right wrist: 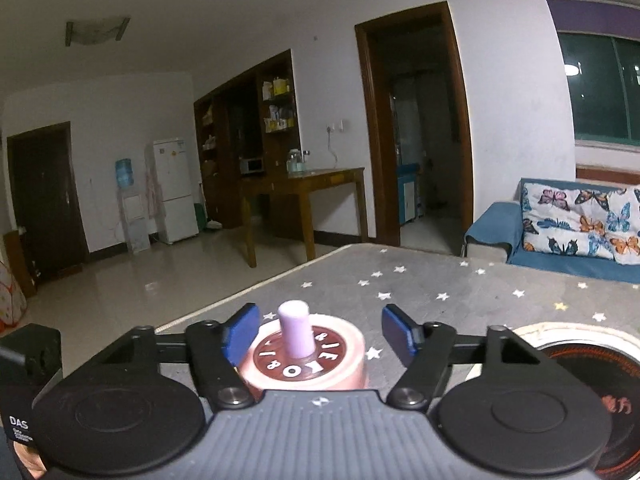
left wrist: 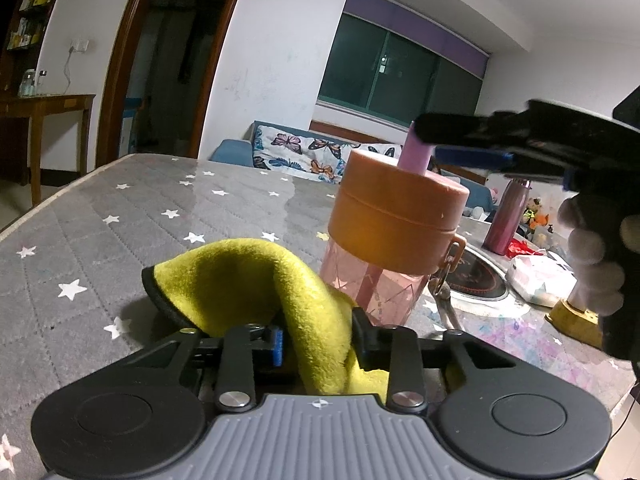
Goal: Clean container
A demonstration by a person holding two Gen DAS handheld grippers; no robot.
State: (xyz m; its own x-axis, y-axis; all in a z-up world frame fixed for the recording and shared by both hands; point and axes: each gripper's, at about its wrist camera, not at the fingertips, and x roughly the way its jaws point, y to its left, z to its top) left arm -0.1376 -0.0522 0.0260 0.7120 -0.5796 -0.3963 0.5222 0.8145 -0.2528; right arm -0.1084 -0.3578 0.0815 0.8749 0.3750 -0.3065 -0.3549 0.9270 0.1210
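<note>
A pink see-through cup (left wrist: 384, 292) with a salmon lid (left wrist: 400, 216) and a lilac straw (left wrist: 418, 150) stands on the grey star-patterned table (left wrist: 120, 216). My left gripper (left wrist: 318, 336) is shut on a yellow-green cloth (left wrist: 240, 280), which bulges up just left of the cup's base. My right gripper (left wrist: 452, 142), held by a gloved hand (left wrist: 588, 248), reaches in from the right at straw height. In the right wrist view the right gripper (right wrist: 320, 334) is open above the lid (right wrist: 344, 360), its blue pads (right wrist: 240, 336) well apart on either side of the straw (right wrist: 296, 332).
A round black cooktop (left wrist: 476, 280) is set into the table right of the cup. Behind it stand a purple bottle (left wrist: 506, 216), a white bag (left wrist: 540, 280) and a yellow object (left wrist: 576, 316). The table edge (right wrist: 240, 292) runs along the left; a sofa (right wrist: 560, 240) is beyond.
</note>
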